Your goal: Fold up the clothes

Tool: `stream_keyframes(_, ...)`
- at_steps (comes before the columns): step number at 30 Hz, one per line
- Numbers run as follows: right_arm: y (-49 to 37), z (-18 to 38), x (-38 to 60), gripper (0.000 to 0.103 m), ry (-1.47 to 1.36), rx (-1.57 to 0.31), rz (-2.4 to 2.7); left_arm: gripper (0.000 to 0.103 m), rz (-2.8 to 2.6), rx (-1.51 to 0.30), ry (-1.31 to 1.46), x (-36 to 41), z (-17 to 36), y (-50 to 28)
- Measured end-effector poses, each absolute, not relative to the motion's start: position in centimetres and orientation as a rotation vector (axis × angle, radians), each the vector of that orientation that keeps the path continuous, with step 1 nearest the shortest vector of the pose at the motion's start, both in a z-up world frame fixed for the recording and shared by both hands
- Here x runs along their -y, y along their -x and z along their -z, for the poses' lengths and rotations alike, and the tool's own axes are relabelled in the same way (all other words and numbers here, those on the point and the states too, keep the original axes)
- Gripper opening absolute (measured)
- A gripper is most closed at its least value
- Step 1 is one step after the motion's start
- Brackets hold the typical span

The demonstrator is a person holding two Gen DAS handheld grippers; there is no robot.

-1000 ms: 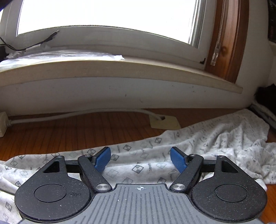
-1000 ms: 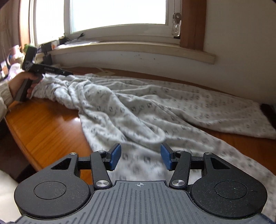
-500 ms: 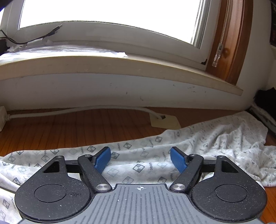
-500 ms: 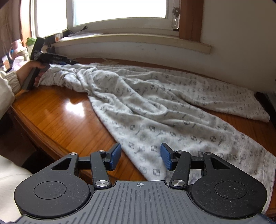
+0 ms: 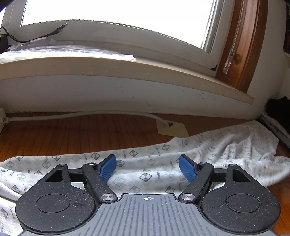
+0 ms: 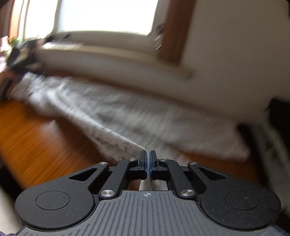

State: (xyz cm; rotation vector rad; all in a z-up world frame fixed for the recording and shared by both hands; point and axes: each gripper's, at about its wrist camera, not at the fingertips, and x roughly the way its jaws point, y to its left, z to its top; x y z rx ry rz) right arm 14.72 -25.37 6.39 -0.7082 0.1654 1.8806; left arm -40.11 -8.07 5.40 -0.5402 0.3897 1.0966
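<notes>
We see daylight pouring through the window [image 5: 116, 16], its pane blown out to pure white in both views. The left wrist view is sharp, with the windowsill [image 5: 126, 67] bowed by fisheye curvature. The right wrist view is heavily motion-blurred: the patterned garment [image 6: 145, 116] and wooden table [image 6: 36, 134] smear into streaks.

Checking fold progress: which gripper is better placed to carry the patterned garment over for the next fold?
Right. The right gripper has just closed, pinching an edge of the patterned garment. The left gripper hovers open over the cloth, gripping nothing.
</notes>
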Motion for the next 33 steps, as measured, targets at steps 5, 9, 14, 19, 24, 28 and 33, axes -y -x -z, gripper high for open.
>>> stream_keyframes(5, -14.2, -10.7, 19.0, 0.003, 0.66, -0.035, -1.829, 0.079, -1.091, -0.383, 0.547, 8.0, -5.4, 40.2)
stream_keyframes(9, -12.0, -10.7, 13.5, 0.003, 0.72, 0.021, -1.795, 0.079, -1.092, -0.379, 0.549, 8.0, -5.4, 40.3)
stream_keyframes(14, -11.4, -7.0, 9.6, 0.007, 0.807, -0.135, -1.764, 0.079, -1.093, -0.379, 0.55, 8.1, -5.4, 40.3)
stream_keyframes(19, -12.9, -5.2, 11.5, 0.029, 0.777, -0.249, -1.775, 0.079, -1.092, -0.382, 0.549, 8.0, -5.5, 40.2)
stream_keyframes(24, -13.6, -4.1, 15.1, 0.039, 0.73, -0.334, -1.821, 0.079, -1.091, -0.378, 0.551, 8.0, -5.4, 40.3)
stream_keyframes(28, -13.5, -3.3, 17.5, 0.04, 0.715, -0.375, -1.835, 0.079, -1.091, -0.379, 0.55, 8.0, -5.4, 40.3)
stream_keyframes(33, -13.2, -2.5, 20.3, 0.043, 0.72, -0.379, -1.842, 0.079, -1.092, -0.379, 0.55, 8.0, -5.4, 40.3)
